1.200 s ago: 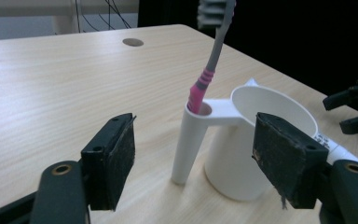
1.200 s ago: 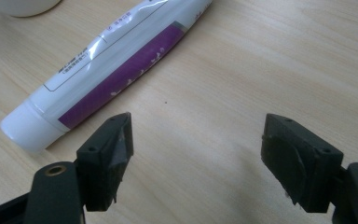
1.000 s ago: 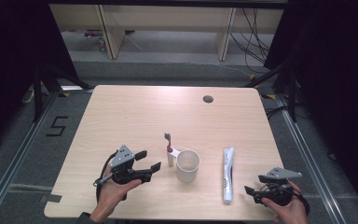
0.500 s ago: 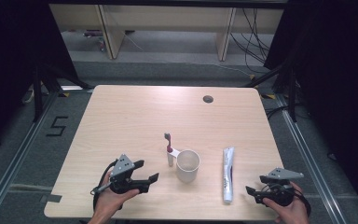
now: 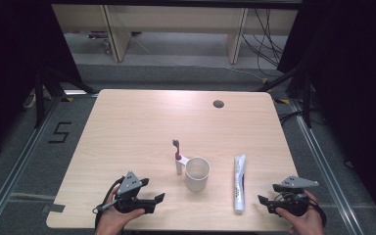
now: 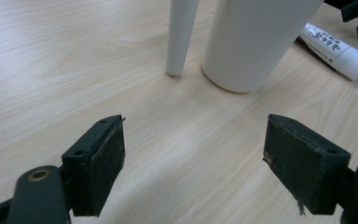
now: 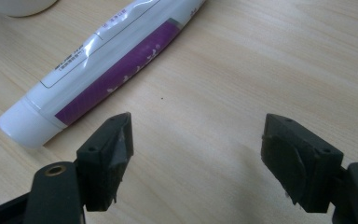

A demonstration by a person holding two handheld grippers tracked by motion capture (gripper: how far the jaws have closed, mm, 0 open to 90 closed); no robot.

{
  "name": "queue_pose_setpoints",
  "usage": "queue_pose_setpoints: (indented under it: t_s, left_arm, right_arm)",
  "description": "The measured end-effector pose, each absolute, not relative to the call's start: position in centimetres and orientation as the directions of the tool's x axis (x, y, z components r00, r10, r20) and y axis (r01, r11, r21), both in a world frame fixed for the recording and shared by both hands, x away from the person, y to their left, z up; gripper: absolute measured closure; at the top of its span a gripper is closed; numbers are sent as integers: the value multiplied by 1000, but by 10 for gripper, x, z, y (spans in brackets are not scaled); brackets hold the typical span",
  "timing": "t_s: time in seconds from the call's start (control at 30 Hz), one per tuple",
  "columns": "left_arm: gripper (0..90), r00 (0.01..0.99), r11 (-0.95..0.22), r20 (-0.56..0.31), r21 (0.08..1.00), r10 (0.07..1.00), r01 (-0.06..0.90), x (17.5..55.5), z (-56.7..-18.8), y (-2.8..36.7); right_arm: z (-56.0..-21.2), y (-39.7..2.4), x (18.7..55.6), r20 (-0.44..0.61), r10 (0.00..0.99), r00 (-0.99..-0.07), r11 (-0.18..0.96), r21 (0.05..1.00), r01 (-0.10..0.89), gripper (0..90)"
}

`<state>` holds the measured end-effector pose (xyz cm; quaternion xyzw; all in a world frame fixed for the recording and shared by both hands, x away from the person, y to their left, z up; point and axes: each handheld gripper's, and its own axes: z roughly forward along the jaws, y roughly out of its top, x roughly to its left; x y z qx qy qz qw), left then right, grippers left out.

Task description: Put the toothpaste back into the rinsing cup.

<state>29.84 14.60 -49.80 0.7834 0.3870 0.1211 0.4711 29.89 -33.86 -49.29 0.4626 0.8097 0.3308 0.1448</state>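
Looking down in the high view, a light wood table (image 5: 127, 127) is seen on grey floor, shelving behind, a "5" marked at left. The white cup (image 5: 197, 173) and toothbrush (image 5: 177, 155) are placed mid-table, toothpaste tube (image 5: 239, 182) just right. Left gripper (image 5: 152, 199) and right gripper (image 5: 264, 201) are held at the near edge. Left gripper view: jaws spread, just opened wider, nothing between; cup (image 6: 256, 42) ahead. Right gripper view: jaws apart, empty, tube (image 7: 107, 65) beside them.
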Motion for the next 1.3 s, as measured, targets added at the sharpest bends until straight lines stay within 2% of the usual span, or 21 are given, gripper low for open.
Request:
queue_pose_setpoints:
  t_s: [0.2, 0.27, 0.33, 0.53, 0.57, 0.6, 0.67, 0.7, 0.83, 0.93, 0.97, 1.07, 1.2, 1.23, 1.27, 1.3]
  left_arm:
    - [201, 674, -279, -158, 825, 722, 492, 292, -501, 146]
    - [201, 683, -305, -140, 818, 717, 488, 289, -503, 147]
    - [201, 686, -321, -131, 811, 715, 489, 287, -504, 147]
    - [201, 683, -324, -130, 807, 719, 494, 285, -506, 147]
    - [201, 685, -331, -123, 806, 718, 491, 285, -506, 148]
    - [201, 688, -334, -121, 805, 716, 490, 285, -506, 148]
    - [201, 686, -328, -124, 808, 717, 489, 285, -506, 148]
    - [202, 688, -325, -125, 811, 715, 485, 286, -508, 148]
    - [202, 686, -337, -125, 799, 717, 498, 285, -509, 148]
    - [202, 691, -342, -121, 800, 712, 492, 285, -509, 147]
    - [203, 697, -358, -111, 794, 708, 490, 285, -509, 147]
    - [205, 693, -356, -113, 793, 712, 494, 283, -509, 146]
    - [207, 702, -351, -116, 801, 703, 484, 284, -509, 145]
    - [208, 703, -356, -110, 801, 703, 482, 284, -508, 145]
    - [211, 702, -355, -108, 802, 704, 480, 283, -508, 145]
    - [211, 702, -355, -108, 802, 704, 480, 283, -508, 145]
  right_arm:
    - [-493, -337, 299, 80, 851, -520, 339, 673, 658, 260]
    - [-494, -339, 302, 70, 834, -548, 362, 681, 637, 260]
    - [-490, -336, 300, 91, 854, -513, 329, 670, 666, 260]
    - [-485, -334, 309, 68, 832, -551, 357, 694, 625, 260]
    - [-482, -331, 308, 101, 851, -515, 324, 673, 666, 260]
    - [-480, -331, 315, 79, 837, -542, 345, 692, 634, 260]
    - [-479, -327, 315, 94, 846, -525, 322, 694, 644, 260]
    - [-476, -325, 321, 67, 839, -539, 347, 697, 628, 260]
    - [-473, -317, 327, 65, 834, -548, 357, 694, 626, 261]
    - [-470, -302, 333, 85, 843, -532, 347, 668, 658, 260]
    - [-470, -301, 337, 67, 829, -555, 376, 667, 643, 260]
    - [-471, -292, 341, 63, 832, -551, 367, 681, 633, 262]
    - [-468, -278, 346, 92, 829, -551, 375, 640, 671, 272]
    - [-468, -277, 349, 68, 819, -569, 402, 641, 654, 272]
    - [-468, -269, 350, 110, 840, -531, 365, 611, 703, 272]
    - [-468, -269, 350, 110, 840, -531, 365, 611, 703, 272]
